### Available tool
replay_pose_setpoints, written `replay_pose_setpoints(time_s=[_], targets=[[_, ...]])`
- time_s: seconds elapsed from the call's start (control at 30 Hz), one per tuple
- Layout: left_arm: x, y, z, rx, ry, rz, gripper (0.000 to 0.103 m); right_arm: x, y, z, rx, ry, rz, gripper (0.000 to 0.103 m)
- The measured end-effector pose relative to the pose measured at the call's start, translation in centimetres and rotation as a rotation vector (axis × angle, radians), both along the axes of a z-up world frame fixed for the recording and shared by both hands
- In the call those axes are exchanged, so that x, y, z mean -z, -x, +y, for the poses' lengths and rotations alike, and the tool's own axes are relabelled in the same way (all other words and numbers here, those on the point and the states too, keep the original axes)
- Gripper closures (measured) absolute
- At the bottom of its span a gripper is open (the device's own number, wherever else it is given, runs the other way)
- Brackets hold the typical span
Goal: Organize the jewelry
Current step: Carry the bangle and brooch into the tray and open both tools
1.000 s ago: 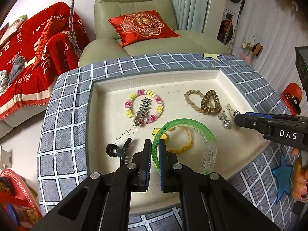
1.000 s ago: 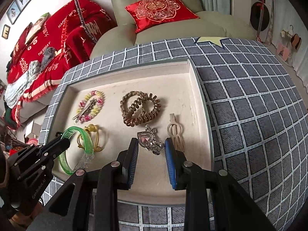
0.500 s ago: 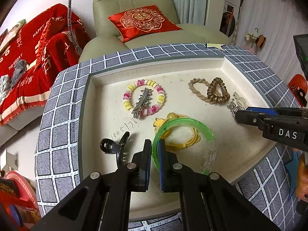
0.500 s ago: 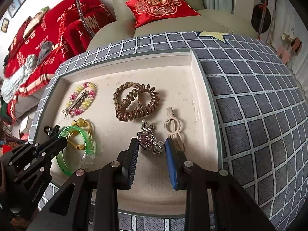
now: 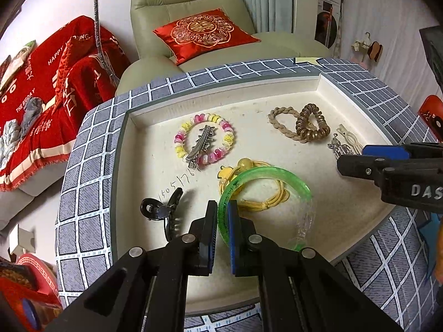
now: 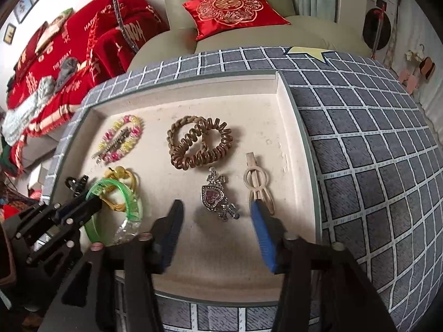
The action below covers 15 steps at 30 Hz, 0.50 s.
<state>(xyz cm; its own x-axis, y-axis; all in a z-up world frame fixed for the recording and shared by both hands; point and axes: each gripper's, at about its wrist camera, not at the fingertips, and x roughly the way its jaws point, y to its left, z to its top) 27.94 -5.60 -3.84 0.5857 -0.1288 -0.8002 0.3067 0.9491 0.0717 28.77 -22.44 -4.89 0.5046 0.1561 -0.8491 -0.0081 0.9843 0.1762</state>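
You have one cream tray holding eight pieces. Two bracelets: one beaded, one green bangle. Three hair ties: one braided, one coiled, one yellow. Three clips: one silver, one black claw, one cream. One heart brooch. Two grippers, left and right.

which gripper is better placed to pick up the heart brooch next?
Right. The right gripper sits directly over the heart brooch, its jaws having just opened, with the brooch lying between them. The left gripper is shut on the green bangle.
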Motion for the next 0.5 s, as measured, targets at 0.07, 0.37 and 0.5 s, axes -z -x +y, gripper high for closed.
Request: replay_pose_setpoints(time_s=[0.07, 0.37, 0.5], targets=[[-0.2, 0.2, 0.0, 0.008, 0.004, -0.01, 0.08, -0.5, 0.3, -0.1, 0.001, -0.026, -0.018, 0.036], [-0.7, 0.4, 0.2, -0.011, 0.008, -0.032, 0.08, -2.6, 1.5, -0.7, 0.028, -0.088, -0.068, 0.033], [-0.9, 0.3, 0.3, -0.014, 0.016, -0.037, 0.08, -3.1, 1.8, -0.8, 0.032, -0.088, -0.076, 0.033]])
